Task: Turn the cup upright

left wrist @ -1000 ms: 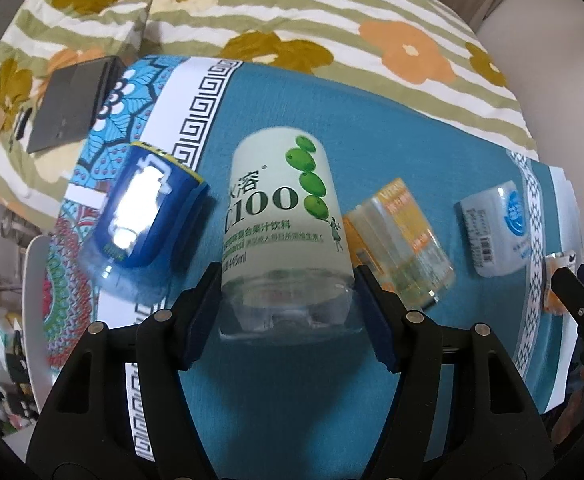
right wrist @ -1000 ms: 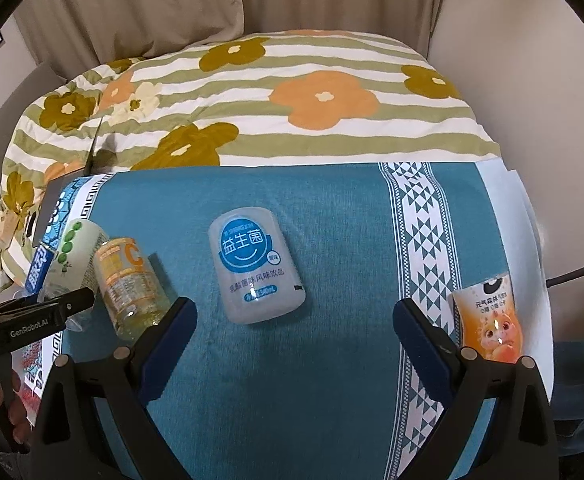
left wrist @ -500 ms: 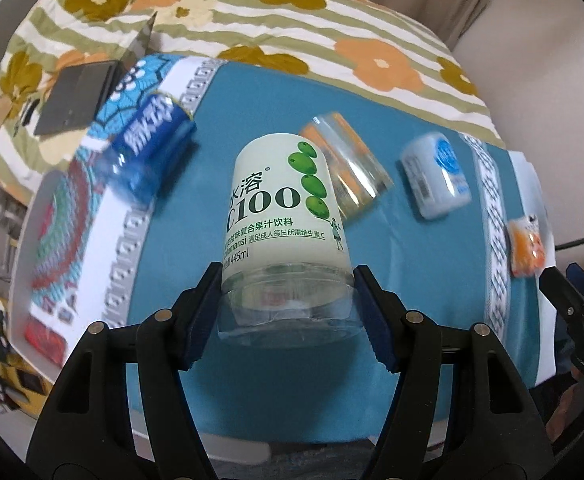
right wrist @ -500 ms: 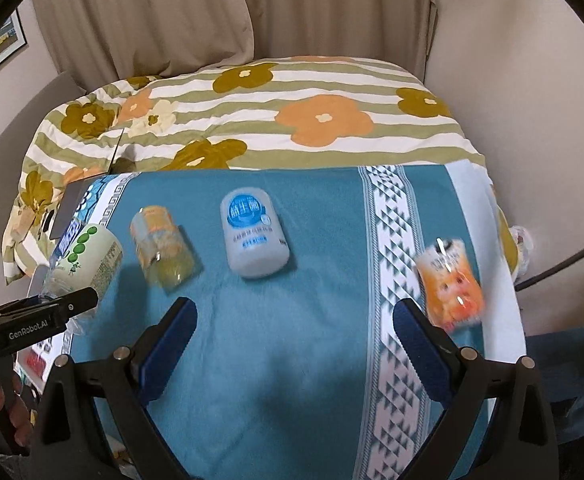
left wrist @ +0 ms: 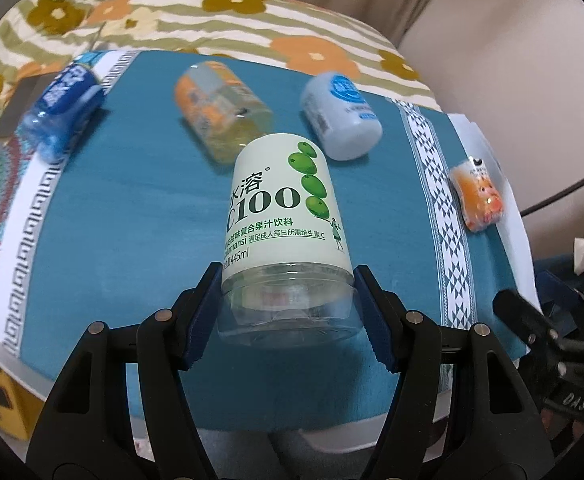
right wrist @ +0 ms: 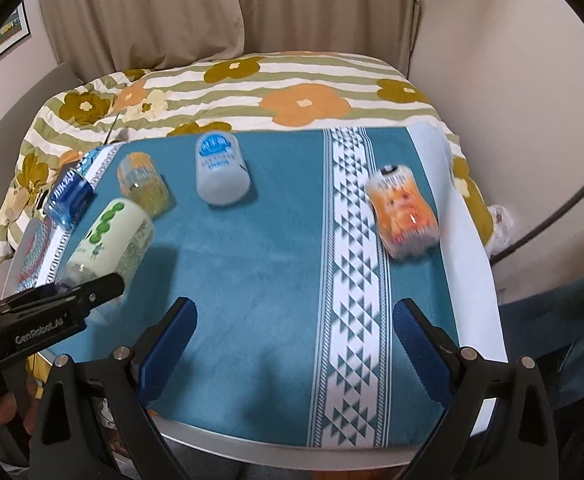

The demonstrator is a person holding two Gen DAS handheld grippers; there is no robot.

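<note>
My left gripper (left wrist: 288, 316) is shut on the clear base of a pale green "C100" cup (left wrist: 282, 216) and holds it tilted above the blue cloth (left wrist: 132, 208). The right wrist view shows the same cup (right wrist: 110, 236) lifted at the left, with the left gripper's black finger in front of it. My right gripper (right wrist: 292, 336) is open and empty above the cloth's near edge (right wrist: 252, 280).
On the cloth lie a blue cup (left wrist: 62, 104), an orange-labelled clear cup (left wrist: 220, 108), a white cup with a blue label (left wrist: 342, 114) and an orange cartoon cup (left wrist: 478, 196) at the right. A flowered blanket (right wrist: 292, 80) lies behind. The table edge is near.
The left gripper has lifted the green cup up and back from the cloth. The right gripper has also pulled back and higher, staying open.
</note>
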